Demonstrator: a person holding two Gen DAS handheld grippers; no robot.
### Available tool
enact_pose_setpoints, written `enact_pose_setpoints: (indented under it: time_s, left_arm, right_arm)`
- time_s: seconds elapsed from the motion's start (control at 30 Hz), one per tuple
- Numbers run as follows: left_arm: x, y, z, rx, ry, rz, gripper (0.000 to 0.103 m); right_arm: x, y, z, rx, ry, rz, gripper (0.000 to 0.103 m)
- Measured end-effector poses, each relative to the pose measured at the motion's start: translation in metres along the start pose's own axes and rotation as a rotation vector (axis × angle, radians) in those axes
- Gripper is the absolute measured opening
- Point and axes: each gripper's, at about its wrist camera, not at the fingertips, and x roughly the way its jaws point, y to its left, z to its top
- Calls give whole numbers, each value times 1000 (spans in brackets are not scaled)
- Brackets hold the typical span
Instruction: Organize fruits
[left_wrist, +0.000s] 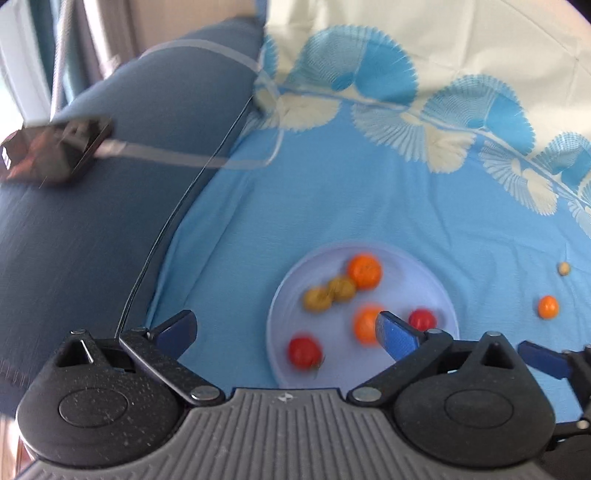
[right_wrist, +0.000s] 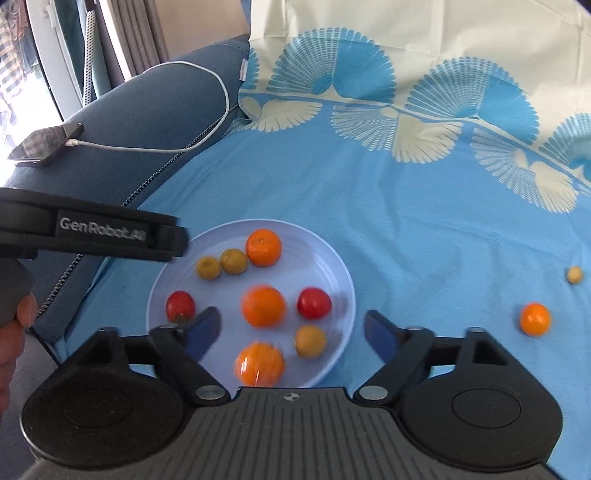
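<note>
A pale blue plate (right_wrist: 332, 266) (left_wrist: 436, 288) lies on the blue cloth. It holds three oranges, the middle one (right_wrist: 263, 306) blurred, two red tomatoes (right_wrist: 314, 303), and three small yellow-brown fruits (right_wrist: 233, 261). A loose orange (right_wrist: 535, 318) (left_wrist: 548, 307) and a small tan fruit (right_wrist: 574, 275) (left_wrist: 563, 268) lie on the cloth to the right. My right gripper (right_wrist: 291, 328) is open and empty above the plate's near side. My left gripper (left_wrist: 284, 328) is open and empty over the plate's left edge; its body shows in the right wrist view (right_wrist: 92, 236).
A dark blue cushion (right_wrist: 155, 110) lies to the left, with a phone (right_wrist: 46, 144) and a white charging cable (right_wrist: 207, 125) on it. The blue and cream patterned cloth (right_wrist: 406, 192) spreads behind and right of the plate.
</note>
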Motion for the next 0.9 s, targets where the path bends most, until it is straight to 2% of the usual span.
enact_pose_setpoints:
  time_s: [0.07,0.2,0.33,0.6,0.9]
  left_arm:
    - [-10,9,-12,-19,25,18,103]
    - [-37,20,-36,-40,18,68,103]
    - [-63,24,-56,-39,19,40,103]
    - [-114,14,-82,-3,-78,3,103]
    - [-147,5,-99,10,-147,13,103]
  right_arm:
    - [-16,1,-8,12,-4,-7,95]
    - [-50,7,-27,40,-12,-32,101]
    - [-80,15,-43,45,-29,-28,102]
    - [-133,29,-65,-8,-160,-60,102]
    - [-164,32,-83,-16,-212,-65,102]
